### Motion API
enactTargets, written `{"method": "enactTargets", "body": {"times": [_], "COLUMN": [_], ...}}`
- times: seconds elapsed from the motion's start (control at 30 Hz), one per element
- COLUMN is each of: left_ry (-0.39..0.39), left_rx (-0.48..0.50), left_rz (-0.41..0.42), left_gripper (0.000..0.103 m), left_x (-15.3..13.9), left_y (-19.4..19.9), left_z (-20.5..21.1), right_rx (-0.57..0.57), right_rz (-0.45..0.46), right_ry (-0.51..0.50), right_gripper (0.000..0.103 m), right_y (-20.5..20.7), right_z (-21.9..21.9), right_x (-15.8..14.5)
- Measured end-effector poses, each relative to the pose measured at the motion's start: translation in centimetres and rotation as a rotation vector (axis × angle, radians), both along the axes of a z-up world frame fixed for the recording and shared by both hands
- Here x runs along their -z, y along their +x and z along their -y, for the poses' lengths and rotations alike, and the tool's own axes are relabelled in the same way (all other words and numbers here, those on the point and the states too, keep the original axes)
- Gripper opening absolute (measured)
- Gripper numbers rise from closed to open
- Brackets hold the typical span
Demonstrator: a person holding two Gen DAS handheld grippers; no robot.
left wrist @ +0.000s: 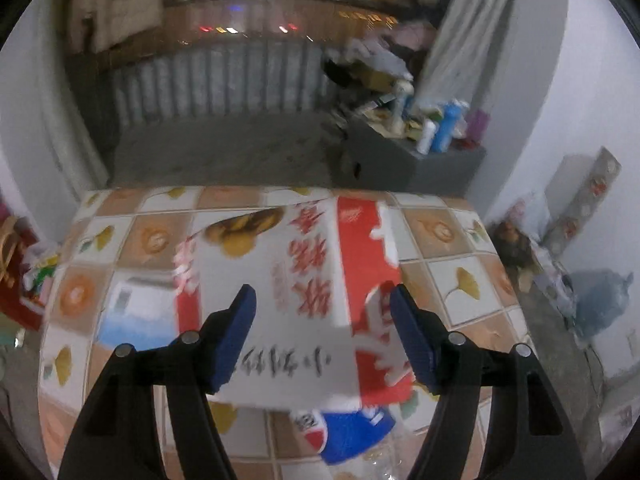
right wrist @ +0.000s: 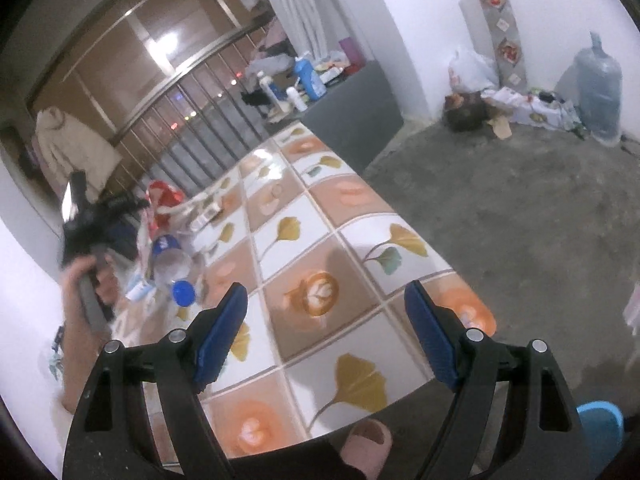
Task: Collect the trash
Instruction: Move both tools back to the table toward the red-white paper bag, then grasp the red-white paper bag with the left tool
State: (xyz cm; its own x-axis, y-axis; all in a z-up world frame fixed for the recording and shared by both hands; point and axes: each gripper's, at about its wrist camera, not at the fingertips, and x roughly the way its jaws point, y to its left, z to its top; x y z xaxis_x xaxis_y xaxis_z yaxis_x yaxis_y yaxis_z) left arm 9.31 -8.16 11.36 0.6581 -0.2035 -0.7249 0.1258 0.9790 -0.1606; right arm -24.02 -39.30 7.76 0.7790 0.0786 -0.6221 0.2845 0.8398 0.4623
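Observation:
A red and white food box [left wrist: 296, 300] lies on the tiled table [left wrist: 460, 280], blurred by motion. My left gripper [left wrist: 322, 334] is open just above it, its blue pads [left wrist: 236, 332] apart over the box. A crushed clear bottle with a blue label [left wrist: 348, 436] lies just below the box. In the right wrist view my right gripper [right wrist: 324, 336] is open and empty over the table's near end [right wrist: 360, 344]. There the bottle [right wrist: 168, 260], its blue cap [right wrist: 183, 292] and the red and white packaging [right wrist: 162, 200] lie at the left, by the hand-held left gripper [right wrist: 86, 220].
A grey cabinet [left wrist: 420, 160] with bottles stands beyond the table's far right corner. A window grille [left wrist: 216, 80] is behind. A water jug [right wrist: 598, 88] and bags [right wrist: 472, 68] stand by the far wall. A pink slipper [right wrist: 366, 446] and a blue object [right wrist: 600, 432] are under the table edge.

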Motion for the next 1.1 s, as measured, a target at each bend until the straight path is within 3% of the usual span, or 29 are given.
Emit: {"method": "enactTargets", "body": {"times": [0.07,0.1,0.17,0.23,0.3,0.37,0.47,0.67,0.9,1.1], "left_ry": [-0.058,-0.05,0.074,0.151,0.221,0.25,0.204,0.112,-0.052,-0.223], "left_rx": [0.05,0.043,0.023,0.027,-0.009,-0.029,-0.057,-0.116,-0.18,-0.24], "left_rz": [-0.067,-0.06,-0.061,-0.098,-0.115,-0.113,-0.077,-0.006,0.117,0.317], "left_gripper": [0.068,0.068,0.069,0.069,0.059,0.028,0.015,0.002,0.001,0.001], "left_x": [-0.1,-0.5,-0.7,-0.1,0.7,0.8,-0.2,-3.3,-6.5,-7.2], "left_y": [1.5,2.0,3.2,4.1,4.7,4.4,2.8,-0.5,-5.7,-13.0], "left_z": [0.3,0.6,1.9,2.9,3.1,2.9,1.3,-2.7,-8.5,-14.3], "right_rx": [0.007,0.011,0.029,0.036,0.048,0.051,0.049,0.005,-0.054,-0.129], "right_rz": [-0.027,-0.041,-0.058,-0.057,-0.052,-0.047,-0.048,-0.06,-0.032,-0.027], "right_ry": [0.02,0.038,0.08,0.096,0.095,0.098,0.098,0.106,0.063,0.004], "right_gripper": [0.077,0.077,0.077,0.077,0.077,0.077,0.077,0.077,0.077,0.077], "right_y": [0.2,0.2,0.0,-0.1,-0.7,-1.0,-1.0,-0.7,-0.4,1.6], "right_z": [-0.2,0.0,1.0,1.3,1.6,1.7,1.8,0.9,-1.8,-5.1], "right_x": [0.4,0.7,1.4,1.5,1.4,1.3,1.4,1.6,0.2,-1.3]}}
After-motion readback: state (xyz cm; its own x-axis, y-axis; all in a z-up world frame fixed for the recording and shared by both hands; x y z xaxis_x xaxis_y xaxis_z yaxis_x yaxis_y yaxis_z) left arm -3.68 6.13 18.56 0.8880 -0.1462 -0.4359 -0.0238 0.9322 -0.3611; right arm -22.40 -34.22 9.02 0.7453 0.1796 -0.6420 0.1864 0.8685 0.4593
